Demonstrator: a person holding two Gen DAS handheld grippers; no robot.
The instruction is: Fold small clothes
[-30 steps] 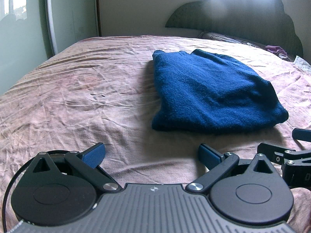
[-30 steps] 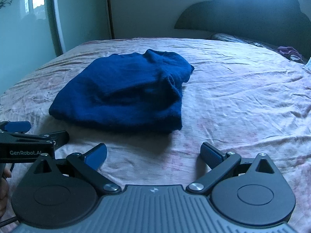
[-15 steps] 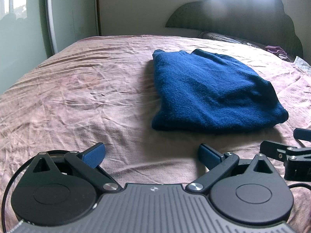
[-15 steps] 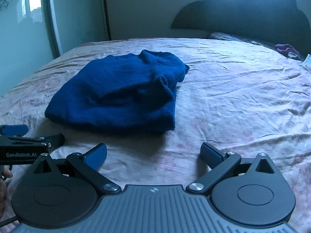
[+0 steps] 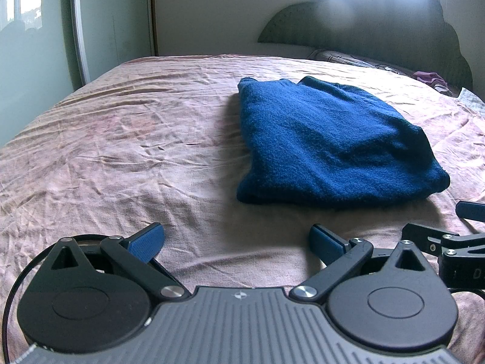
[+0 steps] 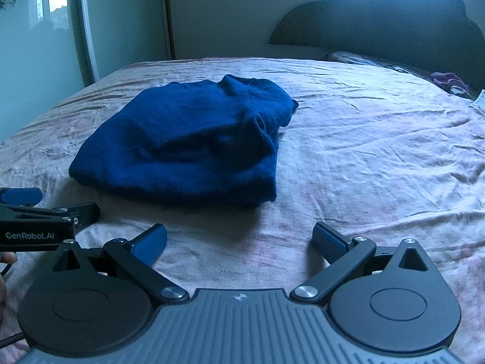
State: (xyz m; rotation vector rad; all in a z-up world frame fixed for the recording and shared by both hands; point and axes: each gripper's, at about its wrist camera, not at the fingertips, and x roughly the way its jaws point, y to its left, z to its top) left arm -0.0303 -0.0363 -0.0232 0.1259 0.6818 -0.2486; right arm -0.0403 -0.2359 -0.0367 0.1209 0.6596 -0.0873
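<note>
A blue knitted garment (image 5: pixel 327 148) lies folded into a thick bundle on the bed (image 5: pixel 121 151), toward the middle of the wrinkled pink sheet, apart from both tools. The left hand-held gripper (image 5: pixel 236 241) hovers near its front edge with jaws spread wide and nothing between them; the right hand-held gripper (image 6: pixel 239 241) is equally wide and empty, beside the left one.

The fold looks largely done, yet the far corner in the right wrist view bulges and a loose flap sticks out. If another fold is tried, the thick knit may spring back, since the layers are bulky and soft. A pinch that catches only the top layer could peel the bundle apart. Dragging could also bunch the loose sheet under it and skew the stack.
</note>
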